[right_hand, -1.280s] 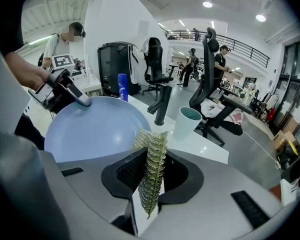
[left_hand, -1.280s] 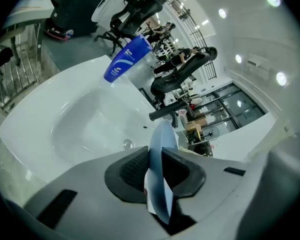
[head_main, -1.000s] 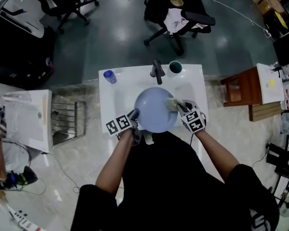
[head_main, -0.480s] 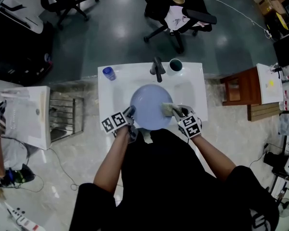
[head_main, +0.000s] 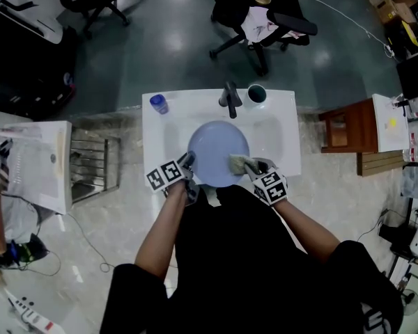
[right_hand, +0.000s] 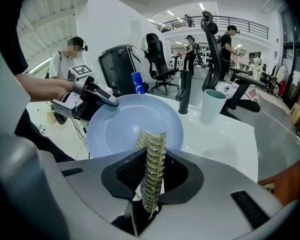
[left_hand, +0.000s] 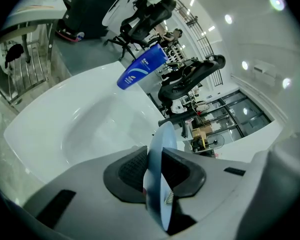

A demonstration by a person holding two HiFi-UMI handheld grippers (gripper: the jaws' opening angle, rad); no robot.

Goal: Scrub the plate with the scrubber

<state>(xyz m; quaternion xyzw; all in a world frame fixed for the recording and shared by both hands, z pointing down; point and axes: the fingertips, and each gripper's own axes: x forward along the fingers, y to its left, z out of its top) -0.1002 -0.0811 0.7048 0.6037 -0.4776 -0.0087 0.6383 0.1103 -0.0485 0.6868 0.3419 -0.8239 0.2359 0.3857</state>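
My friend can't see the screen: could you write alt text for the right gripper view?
The right gripper clamps a scrubber before a blue plate, whose edge the left gripper holds. Behind stand a tap and a cup on a white sink.

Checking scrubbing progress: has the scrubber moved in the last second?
Yes. The scrubber has slid away from the faucet, toward the near rim of the plate.

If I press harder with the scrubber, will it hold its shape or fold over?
Probably folds: the scrubber looks like thin woven mesh, standing edge-on in the right gripper, its free tip curling. The plate, pinched only at its rim by the left gripper, may tilt under a hard push.
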